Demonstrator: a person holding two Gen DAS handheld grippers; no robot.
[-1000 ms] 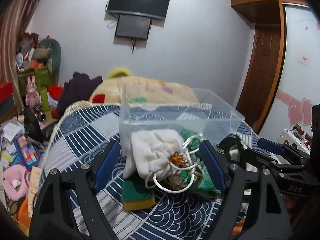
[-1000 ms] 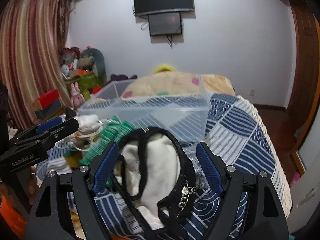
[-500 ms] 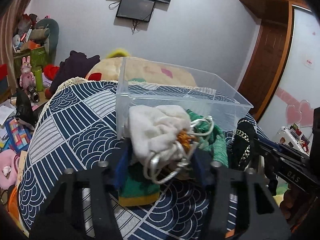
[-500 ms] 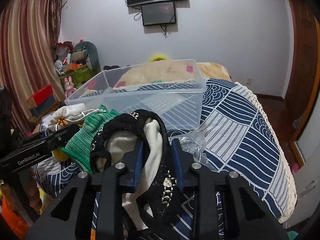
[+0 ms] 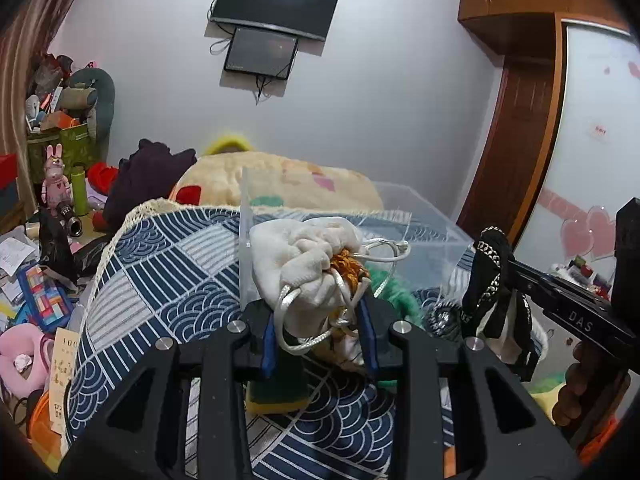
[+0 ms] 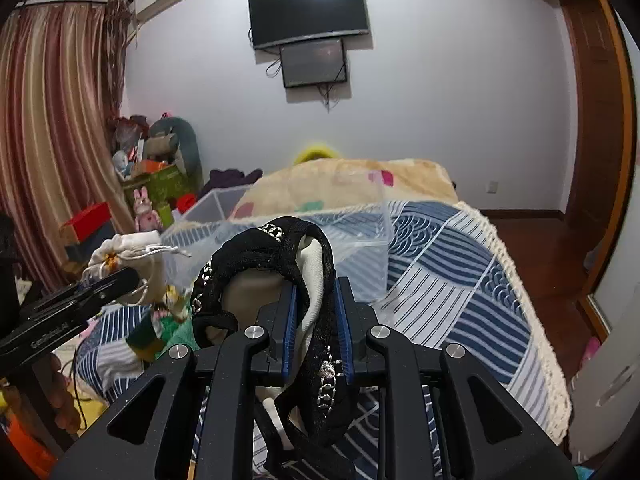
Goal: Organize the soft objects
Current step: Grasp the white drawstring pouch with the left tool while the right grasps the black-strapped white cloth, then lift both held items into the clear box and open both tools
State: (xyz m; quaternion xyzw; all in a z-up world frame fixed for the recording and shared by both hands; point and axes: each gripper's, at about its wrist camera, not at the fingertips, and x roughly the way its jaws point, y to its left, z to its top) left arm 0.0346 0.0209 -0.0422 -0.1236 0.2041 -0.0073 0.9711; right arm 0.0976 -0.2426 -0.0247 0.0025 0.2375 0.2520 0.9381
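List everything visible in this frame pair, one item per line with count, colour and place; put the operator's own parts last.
drawstring pouch: 1, cream with white cord, held between the left fingers
black garment: 1, black with silver chain trim over cream fabric, held between the right fingers
storage bin: 1, clear plastic, on the bedspread behind both held items
green knit item: 1, green, on the bedspread right of the pouch
sponge: 1, green and yellow, on the bedspread below the pouch
bedspread: 1, navy and white patchwork, covering the bed
blanket: 1, beige, behind the bin
wall screens: 2, black, on the far wall
left gripper: 1, black, blue pads
right gripper: 1, black, blue pads
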